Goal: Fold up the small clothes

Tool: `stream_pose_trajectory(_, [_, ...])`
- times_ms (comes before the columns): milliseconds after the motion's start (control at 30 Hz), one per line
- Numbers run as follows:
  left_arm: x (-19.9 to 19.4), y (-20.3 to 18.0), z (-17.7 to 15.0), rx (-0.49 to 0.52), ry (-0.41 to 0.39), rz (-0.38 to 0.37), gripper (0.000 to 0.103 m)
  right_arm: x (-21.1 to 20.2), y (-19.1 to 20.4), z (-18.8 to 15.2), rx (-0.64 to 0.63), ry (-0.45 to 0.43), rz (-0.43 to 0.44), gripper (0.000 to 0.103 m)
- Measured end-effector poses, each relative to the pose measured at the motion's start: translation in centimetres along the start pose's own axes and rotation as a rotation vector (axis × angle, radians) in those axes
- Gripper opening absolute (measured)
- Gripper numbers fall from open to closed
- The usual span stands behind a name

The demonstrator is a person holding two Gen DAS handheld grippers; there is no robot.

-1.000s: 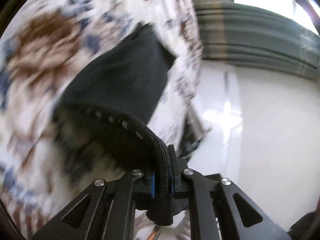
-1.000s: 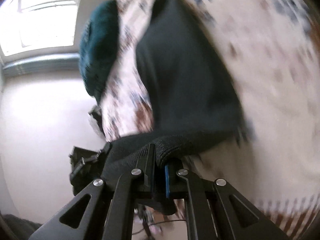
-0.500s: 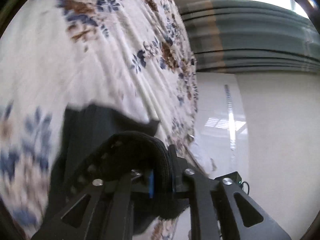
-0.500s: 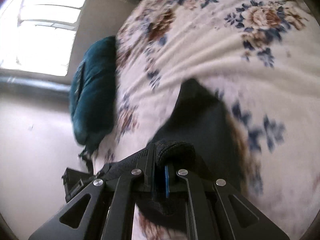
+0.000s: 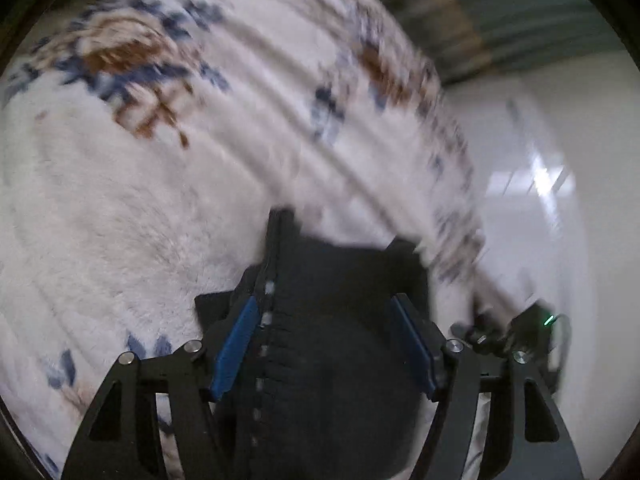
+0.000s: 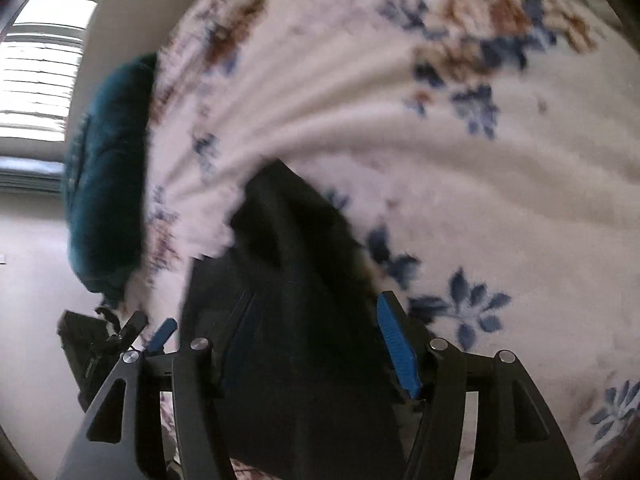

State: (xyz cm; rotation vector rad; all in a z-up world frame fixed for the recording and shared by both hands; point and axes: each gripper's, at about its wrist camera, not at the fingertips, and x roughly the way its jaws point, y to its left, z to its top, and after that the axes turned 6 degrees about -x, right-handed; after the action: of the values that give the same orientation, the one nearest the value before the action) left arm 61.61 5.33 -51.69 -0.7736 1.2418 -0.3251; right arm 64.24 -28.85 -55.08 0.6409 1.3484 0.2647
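Between your spread fingers, both the left gripper (image 5: 326, 344) and the right gripper (image 6: 318, 338) are standing released over the dark garment (image 5: 340, 360) lying on the floral blanket (image 5: 140, 208); you are clearing away, so lift straight up without snagging the fold.

Legible text, labels, brands, numbers, signs: none in either wrist view. Both views are motion-blurred. Printed surfaces carry floral pattern only.

We're looking at a bedroom: floral fleece blanket (image 6: 400, 140) filling frame, teal cushion (image 6: 106, 184) at 9 o'clock, window (image 6: 36, 80) at 10.
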Motion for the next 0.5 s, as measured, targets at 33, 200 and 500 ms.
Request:
stream_pose_trajectory(33, [0.6,-0.1,-0.1,0.011,0.010,0.007,0.064,0.7,0.1,-0.1,-0.012,0.016,0.012,0.063])
stream_pose_trajectory(200, [0.7,-0.6,-0.2,0.052,-0.026,0.015,0.006,3.1,2.7,0.7,-0.146,0.034,0.029,0.007])
stream_pose_trajectory(500, [0.7,2.9,1.5,-0.041,-0.089,0.127,0.006,2.7,4.4,3.0,-0.244,-0.031,-0.059,0.007])
